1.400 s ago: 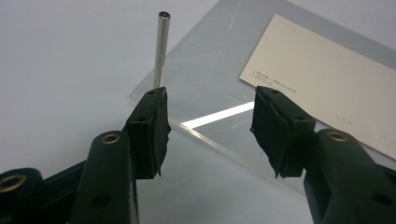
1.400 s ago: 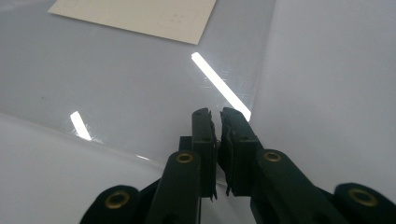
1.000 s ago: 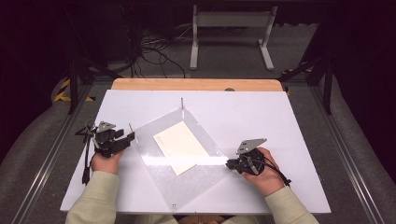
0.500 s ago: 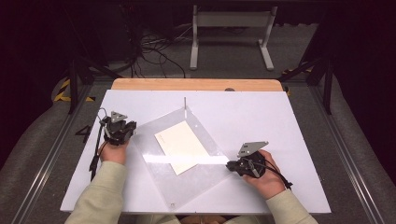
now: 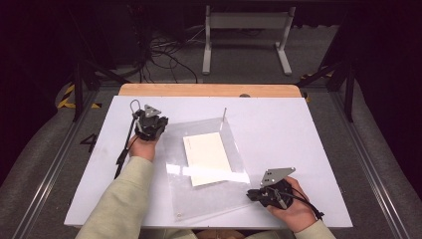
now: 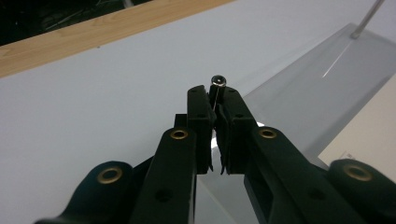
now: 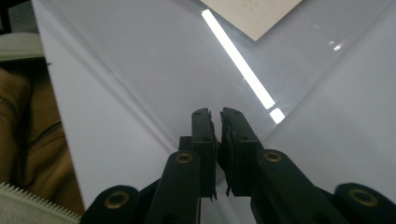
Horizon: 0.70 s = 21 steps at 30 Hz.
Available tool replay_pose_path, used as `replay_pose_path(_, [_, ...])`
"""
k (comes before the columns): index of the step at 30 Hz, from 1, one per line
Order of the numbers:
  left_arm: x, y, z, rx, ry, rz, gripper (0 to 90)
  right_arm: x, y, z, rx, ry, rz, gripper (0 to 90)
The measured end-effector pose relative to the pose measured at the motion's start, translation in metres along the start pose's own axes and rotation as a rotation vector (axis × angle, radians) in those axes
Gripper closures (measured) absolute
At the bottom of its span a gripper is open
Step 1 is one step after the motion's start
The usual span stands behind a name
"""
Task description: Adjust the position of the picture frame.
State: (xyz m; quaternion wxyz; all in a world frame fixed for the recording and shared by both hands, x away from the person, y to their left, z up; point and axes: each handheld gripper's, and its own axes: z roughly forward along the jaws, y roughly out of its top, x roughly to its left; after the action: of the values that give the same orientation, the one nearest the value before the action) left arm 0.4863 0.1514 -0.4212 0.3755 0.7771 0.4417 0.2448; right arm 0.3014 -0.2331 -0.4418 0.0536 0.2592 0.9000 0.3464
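Left tool [image 6: 216,100]: jaws just closed, pinching the clear plastic sleeve's [image 5: 209,199] upper-left corner, beside a small stud [image 6: 218,80].
Right tool [image 7: 217,116]: pressed together on the sleeve's lower-right corner.
Sleeve: frame centre on the white bench [image 5: 308,129], paper sheet [image 5: 209,157] inside.

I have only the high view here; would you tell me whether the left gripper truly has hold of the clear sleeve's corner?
Observer: Yes. In the left gripper view the left gripper is shut on the edge of the clear sleeve, with a small round metal stud just past its tips.
Operator: Thank you. How does the right gripper stand?
Observer: In the right gripper view the right gripper is shut where two of the sleeve's edges meet at a corner, and the white paper lies well beyond it, untouched.
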Motion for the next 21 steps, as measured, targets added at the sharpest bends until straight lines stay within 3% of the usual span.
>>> replay_pose_path(7, [-0.018,0.013,0.018,-0.013,-0.05,0.03,84.5,0.01,-0.011,-0.007,0.001,0.036,0.031,83.7])
replay_pose_path(14, [-0.031,0.018,0.034,0.02,-0.083,0.049,84.7,0.018,-0.015,-0.011,0.016,0.063,0.025,83.9])
replay_pose_path(21, [-0.032,0.014,0.036,0.031,-0.101,0.044,84.7,0.021,-0.018,-0.013,0.023,0.075,0.027,83.9])
